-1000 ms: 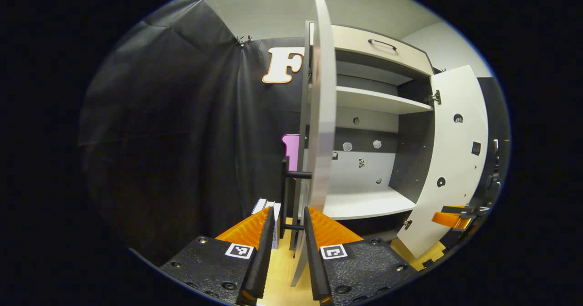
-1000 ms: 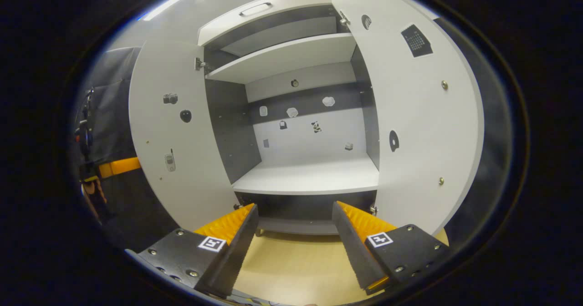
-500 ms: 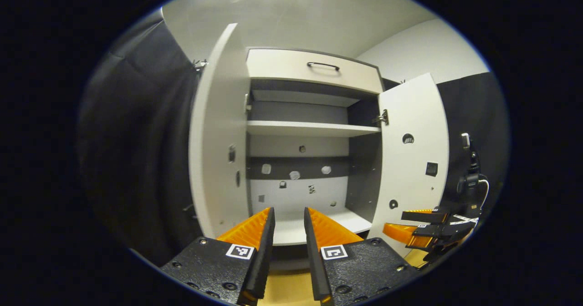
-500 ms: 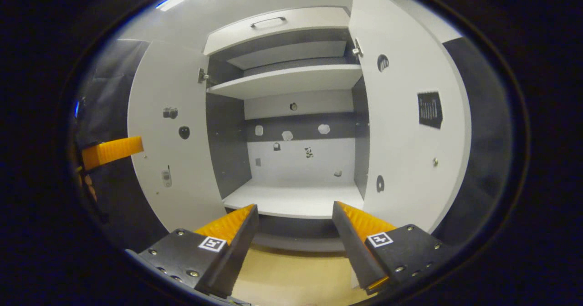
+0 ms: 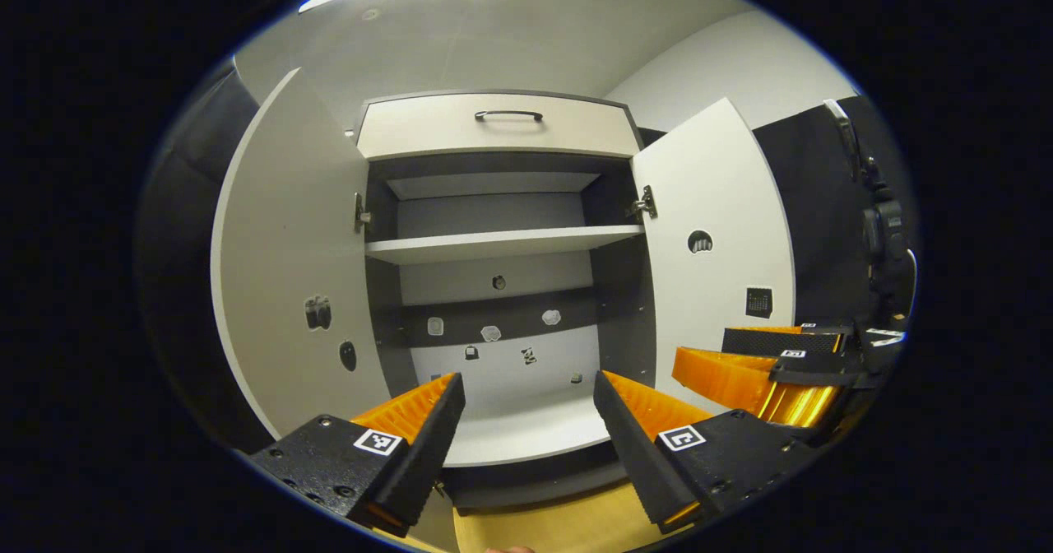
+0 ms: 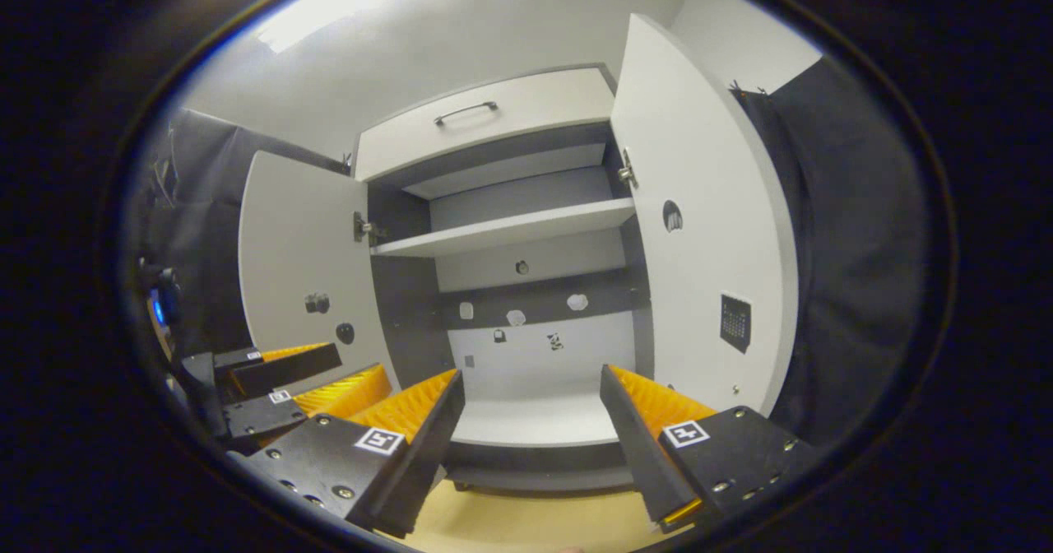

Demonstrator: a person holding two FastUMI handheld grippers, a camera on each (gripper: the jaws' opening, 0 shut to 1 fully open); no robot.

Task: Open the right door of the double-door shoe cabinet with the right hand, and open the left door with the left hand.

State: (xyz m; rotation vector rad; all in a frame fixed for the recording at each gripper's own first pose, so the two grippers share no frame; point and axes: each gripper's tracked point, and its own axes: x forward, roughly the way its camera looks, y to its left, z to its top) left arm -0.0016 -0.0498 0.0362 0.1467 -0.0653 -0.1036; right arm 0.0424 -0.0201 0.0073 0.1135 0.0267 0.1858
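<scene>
Nearest each camera, the left claw (image 5: 526,438) and right claw (image 6: 531,438) stand spread and empty, clear of the shoe cabinet (image 5: 494,125). Beyond, the left door (image 5: 288,273) and right door (image 5: 716,257) hang upright, swung outward. Both opening steps appear complete; only withdrawal remains.

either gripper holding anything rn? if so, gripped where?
Nothing is held. The left gripper and the right gripper both hang open in front of the shoe cabinet, fingers apart with only air between them. Left door and right door stand open.
</scene>
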